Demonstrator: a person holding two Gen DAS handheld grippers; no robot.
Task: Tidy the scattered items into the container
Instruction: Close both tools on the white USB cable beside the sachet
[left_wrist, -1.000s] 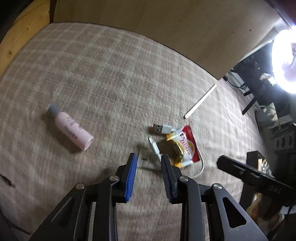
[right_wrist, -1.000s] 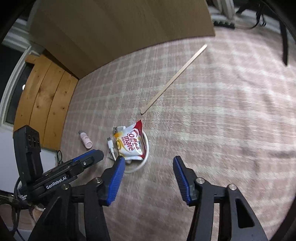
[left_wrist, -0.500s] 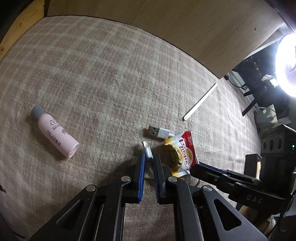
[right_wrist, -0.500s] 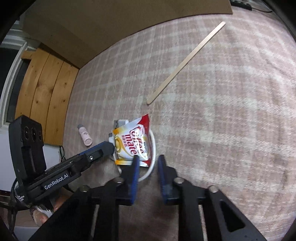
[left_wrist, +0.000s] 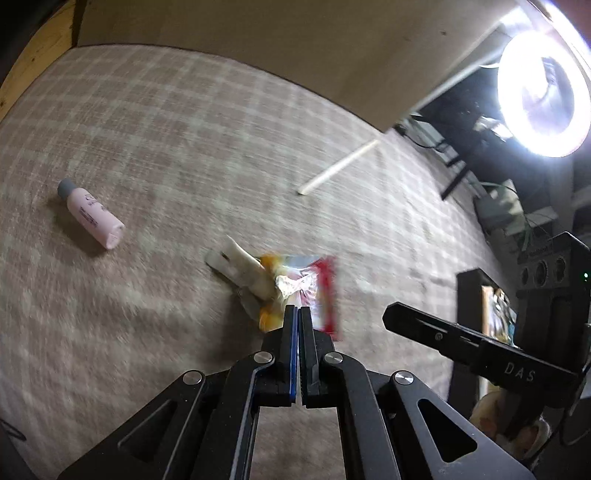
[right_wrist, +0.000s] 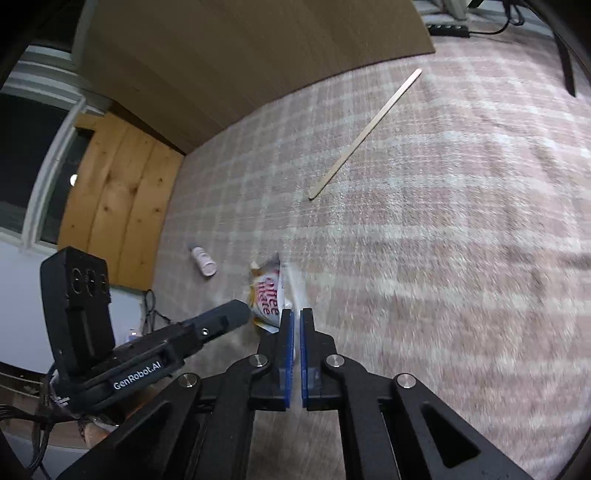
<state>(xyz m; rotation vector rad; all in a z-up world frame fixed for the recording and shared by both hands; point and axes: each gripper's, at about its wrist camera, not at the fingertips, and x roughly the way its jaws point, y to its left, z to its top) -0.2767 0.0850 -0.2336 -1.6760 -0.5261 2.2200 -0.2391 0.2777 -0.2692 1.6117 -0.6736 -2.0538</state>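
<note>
Both claws are pressed together on the same small bundle on the checked carpet (right_wrist: 424, 229). The left claw (left_wrist: 297, 308) pinches the white cable (left_wrist: 243, 271), and the right claw (right_wrist: 295, 312) pinches the creamer packet (right_wrist: 267, 295). The pink bottle (left_wrist: 92, 214) and the wooden stick (right_wrist: 365, 133) lie apart.

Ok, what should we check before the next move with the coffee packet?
1. Left gripper shut: ok.
2. Right gripper shut: ok.
3. Coffee packet and white cable firmly gripped: cannot tell, both sit right at the gripper tips but the pictures are blurred.
4. Container in sight: not ok, neither view shows one.
5. Pink bottle and wooden stick tidied: not ok, both lie on the carpet.
</note>
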